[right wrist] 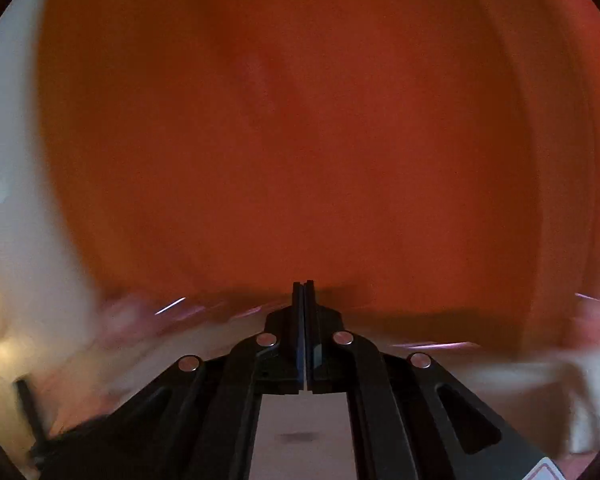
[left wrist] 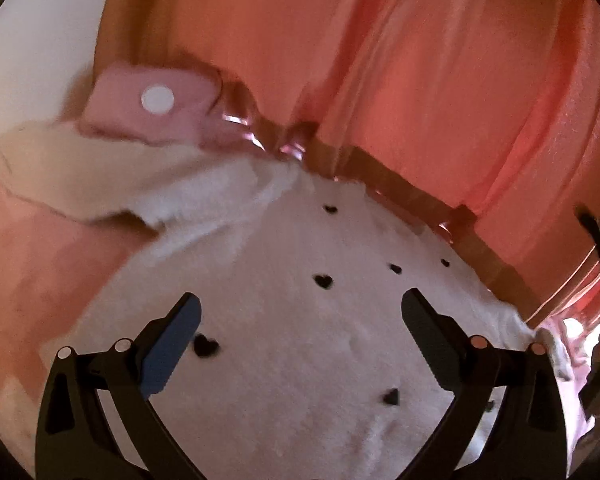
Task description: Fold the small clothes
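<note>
A fluffy white garment (left wrist: pixel 300 320) with small black hearts lies spread below my left gripper (left wrist: pixel 300 312). The gripper is open and empty, its fingers apart just above the fabric. A cream sleeve or flap (left wrist: pixel 100 176) of the garment reaches to the upper left. My right gripper (right wrist: pixel 304 292) is shut with nothing visible between its fingers. It points at an orange curtain (right wrist: pixel 300 120). The right wrist view is blurred by motion, and the garment does not show clearly there.
A pink box with a white round sticker (left wrist: pixel 156 100) lies beyond the garment at upper left. A pink surface (left wrist: pixel 40 272) lies left of the garment. An orange-pink curtain (left wrist: pixel 420 60) hangs behind, with a shiny edge strip (left wrist: pixel 400 184) below it.
</note>
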Motion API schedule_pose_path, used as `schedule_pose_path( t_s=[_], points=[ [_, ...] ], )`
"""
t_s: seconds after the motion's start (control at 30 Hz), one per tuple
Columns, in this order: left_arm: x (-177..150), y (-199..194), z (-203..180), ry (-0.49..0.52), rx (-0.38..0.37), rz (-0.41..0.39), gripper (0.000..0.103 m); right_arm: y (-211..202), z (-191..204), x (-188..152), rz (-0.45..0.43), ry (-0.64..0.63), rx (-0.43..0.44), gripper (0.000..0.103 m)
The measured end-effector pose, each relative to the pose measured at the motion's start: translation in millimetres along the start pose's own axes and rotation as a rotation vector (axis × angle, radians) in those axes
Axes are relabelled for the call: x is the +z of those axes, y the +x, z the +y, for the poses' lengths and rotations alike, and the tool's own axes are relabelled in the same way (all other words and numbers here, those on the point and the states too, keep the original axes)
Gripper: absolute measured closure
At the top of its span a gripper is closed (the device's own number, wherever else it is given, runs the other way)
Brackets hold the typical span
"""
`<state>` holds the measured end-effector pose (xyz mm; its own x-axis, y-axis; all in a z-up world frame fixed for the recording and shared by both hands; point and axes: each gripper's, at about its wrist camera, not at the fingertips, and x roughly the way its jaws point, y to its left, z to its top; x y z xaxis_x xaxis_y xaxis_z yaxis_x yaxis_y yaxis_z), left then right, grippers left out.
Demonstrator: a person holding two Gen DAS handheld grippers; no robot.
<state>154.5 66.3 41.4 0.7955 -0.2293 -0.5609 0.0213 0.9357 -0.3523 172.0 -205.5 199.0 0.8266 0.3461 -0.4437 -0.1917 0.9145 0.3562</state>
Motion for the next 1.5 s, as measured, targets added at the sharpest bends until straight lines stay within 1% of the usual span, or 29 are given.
schedule_pose_path(
  t_s=[0.07,0.1,0.13,0.2,0.27,0.33,0.4,0.5,0.57,0.63,0.67,0.7,0.73,0.77,0.8,0.83,0.87,0.93,1.0,1.07,1.17,1.2,1.23,1.3,1.37,1.4,1.43,1.47,1.5],
  points=[
    [2,1,5,0.008,0.014,0.009,0.005,37,39,-25,0.102,0.007,0.087,0.1],
    [3,3,7,0.007,0.021,0.016,0.005,52,52,-43,0.16,0.015,0.09,0.092],
    [3,5,11,0.004,0.033,0.026,0.005,58,56,-55,0.191,0.02,0.074,0.081],
    [3,5,16,0.008,0.048,0.041,0.005,51,40,-77,0.211,0.057,-0.009,0.075],
    [3,3,19,0.013,0.048,0.047,0.005,27,-5,-83,0.186,0.129,-0.154,0.065],
    [1,0,19,0.025,0.039,0.048,0.005,-19,-66,-85,0.118,0.225,-0.401,0.043],
    [0,1,17,0.026,0.027,0.058,0.005,-74,-125,-89,0.079,0.342,-0.625,0.04],
    [-1,4,13,0.004,-0.001,0.077,0.005,-156,-196,-112,-0.006,0.59,-0.805,0.037],
    [-4,5,8,0.011,-0.003,0.076,0.005,-193,-224,-129,-0.052,0.719,-0.852,0.035],
    [-7,7,2,0.036,0.0,0.084,0.005,-205,-249,-145,-0.034,0.813,-0.781,0.034],
    [-8,8,0,0.043,0.001,0.087,0.005,-204,-260,-149,-0.026,0.856,-0.675,0.034],
    [-9,9,-2,0.051,0.004,0.091,0.005,-204,-266,-153,-0.023,0.87,-0.606,0.036],
    [-10,10,-4,0.06,0.006,0.096,0.005,-200,-268,-148,-0.018,0.862,-0.552,0.047],
    [-11,11,-4,0.065,0.006,0.1,0.005,-197,-263,-139,-0.008,0.834,-0.547,0.058],
    [-12,12,-5,0.068,0.011,0.102,0.005,-193,-254,-122,0.013,0.758,-0.589,0.084],
    [-12,13,-4,0.069,0.015,0.102,0.005,-189,-242,-106,0.019,0.682,-0.619,0.095],
    [-12,13,-3,0.066,0.016,0.103,0.005,-187,-227,-89,0.006,0.617,-0.621,0.095],
    [-10,14,-1,0.051,0.017,0.102,0.005,-170,-190,-40,-0.038,0.489,-0.535,0.095],
    [-7,14,2,0.034,0.015,0.095,0.005,-143,-124,6,-0.06,0.334,-0.401,0.095],
    [-6,14,4,0.026,0.014,0.094,0.005,-113,-66,35,-0.046,0.22,-0.271,0.095],
    [-5,13,7,0.019,0.014,0.096,0.005,-41,33,52,0.046,0.069,-0.038,0.095],
    [-5,13,8,0.017,0.012,0.096,0.005,-10,70,45,0.107,0.024,0.046,0.093],
    [-4,13,10,0.016,0.01,0.095,0.005,12,93,37,0.157,-0.004,0.095,0.092],
    [-3,13,13,0.016,0.008,0.095,0.005,51,129,17,0.259,-0.056,0.128,0.09],
    [0,16,18,0.005,0.006,0.108,0.005,48,147,4,0.257,-0.08,0.122,0.089],
    [2,18,21,-0.006,0.005,0.114,0.005,40,136,0,0.235,-0.074,0.104,0.084],
    [5,19,26,-0.027,0.004,0.12,0.005,36,121,-1,0.214,-0.056,0.075,0.073],
    [7,21,30,-0.044,0.001,0.123,0.005,27,105,-5,0.186,-0.033,0.029,0.065],
    [9,23,33,-0.062,-0.003,0.125,0.005,15,82,-14,0.152,0.002,-0.058,0.053]
  ],
)
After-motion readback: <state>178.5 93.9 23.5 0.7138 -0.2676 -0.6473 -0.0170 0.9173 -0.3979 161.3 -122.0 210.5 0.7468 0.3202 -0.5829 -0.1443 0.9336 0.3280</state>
